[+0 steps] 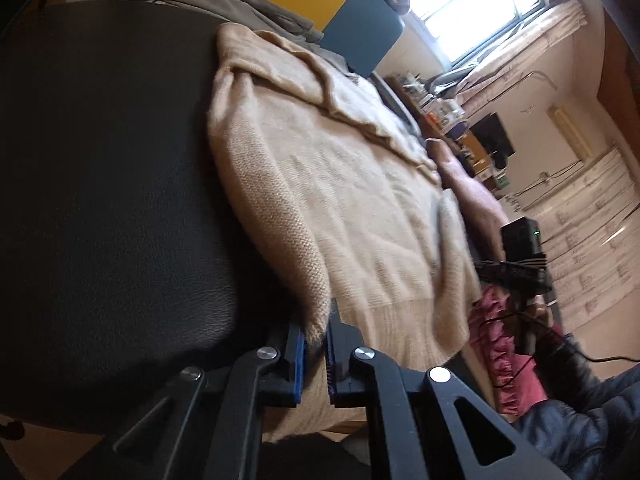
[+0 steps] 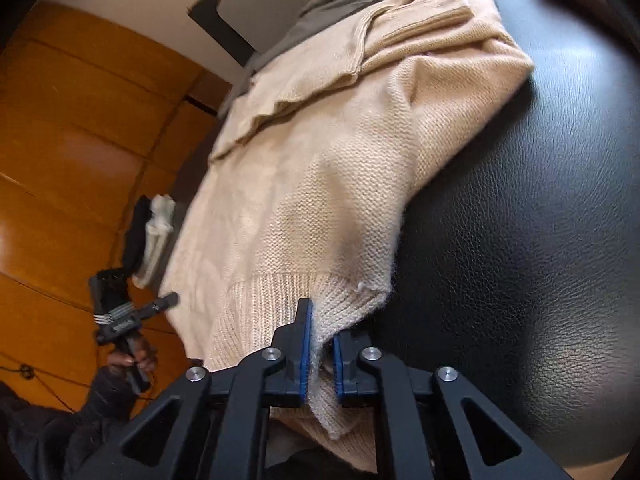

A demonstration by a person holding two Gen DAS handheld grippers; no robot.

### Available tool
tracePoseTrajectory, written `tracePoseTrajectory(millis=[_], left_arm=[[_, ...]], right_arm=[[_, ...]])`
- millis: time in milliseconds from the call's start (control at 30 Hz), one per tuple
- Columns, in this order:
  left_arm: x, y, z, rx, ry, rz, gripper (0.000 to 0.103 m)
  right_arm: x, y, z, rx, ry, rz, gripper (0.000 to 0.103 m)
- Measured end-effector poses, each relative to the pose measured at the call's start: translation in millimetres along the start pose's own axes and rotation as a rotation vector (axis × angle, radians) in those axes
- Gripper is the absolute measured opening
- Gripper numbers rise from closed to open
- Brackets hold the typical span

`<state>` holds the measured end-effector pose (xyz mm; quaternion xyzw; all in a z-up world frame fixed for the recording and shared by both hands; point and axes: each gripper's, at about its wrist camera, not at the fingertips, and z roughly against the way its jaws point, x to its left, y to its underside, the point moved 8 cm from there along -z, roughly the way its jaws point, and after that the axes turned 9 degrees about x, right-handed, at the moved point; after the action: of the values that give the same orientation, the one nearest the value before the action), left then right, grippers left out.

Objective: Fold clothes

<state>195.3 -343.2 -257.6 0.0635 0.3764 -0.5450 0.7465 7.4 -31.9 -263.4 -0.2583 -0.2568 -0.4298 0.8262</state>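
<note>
- Left gripper (image 1: 316, 344), bottom centre of its frame, pinches a corner of the beige sweater (image 1: 320, 168).
- Right gripper (image 2: 320, 344), bottom centre, clamps the sweater's ribbed hem.
- Sweater spreads mid-frame across black leather surface (image 2: 520, 220).

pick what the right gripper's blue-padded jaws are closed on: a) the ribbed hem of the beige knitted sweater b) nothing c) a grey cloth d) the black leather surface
a: in the right wrist view the right gripper has its blue pads pinching the ribbed bottom edge of the beige knitted sweater, which lies spread on the black leather surface.
</note>
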Motion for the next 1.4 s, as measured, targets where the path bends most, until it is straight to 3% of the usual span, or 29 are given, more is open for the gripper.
tracePoseTrajectory(millis=[167,333,467,633,867,933,1033,1133,1167,1267,1400], left_arm=[[-20,-25,23,-0.039,0.175,0.013,0.006],[-47,-68,38,-0.073,0.248,-0.023,0.006],[-64,-116,42,-0.086,0.241,-0.054,0.006],[-72,-186,36,-0.118,0.207,-0.075,0.006],[-40,-291,-13,-0.114,0.18,0.044,0.007],[-8,-313,-36,-0.119,0.108,0.142,0.006],[35,-327,-72,-0.068,-0.1,0.174,0.011],[56,-327,-92,-0.016,-0.401,0.071,0.013],[54,-327,-96,-0.014,-0.459,0.013,0.014],[48,-326,-101,-0.016,-0.538,-0.082,0.015],[49,-327,-101,-0.021,-0.541,-0.082,0.017]], right_arm=[[25,2,6,0.016,-0.027,0.052,0.009],[63,-15,40,-0.105,-0.205,0.067,0.009],[81,-43,67,-0.214,-0.312,0.062,0.009],[82,-102,82,-0.344,-0.365,0.018,0.009],[32,-204,75,-0.453,-0.287,-0.118,0.009],[8,-235,65,-0.463,-0.241,-0.19,0.009],[-24,-255,42,-0.419,-0.184,-0.261,0.009],[-45,-263,24,-0.375,-0.102,-0.289,0.009],[-46,-264,20,-0.367,-0.097,-0.277,0.011],[-51,-262,7,-0.338,-0.085,-0.286,0.011],[-57,-261,0,-0.329,-0.082,-0.296,0.01]])
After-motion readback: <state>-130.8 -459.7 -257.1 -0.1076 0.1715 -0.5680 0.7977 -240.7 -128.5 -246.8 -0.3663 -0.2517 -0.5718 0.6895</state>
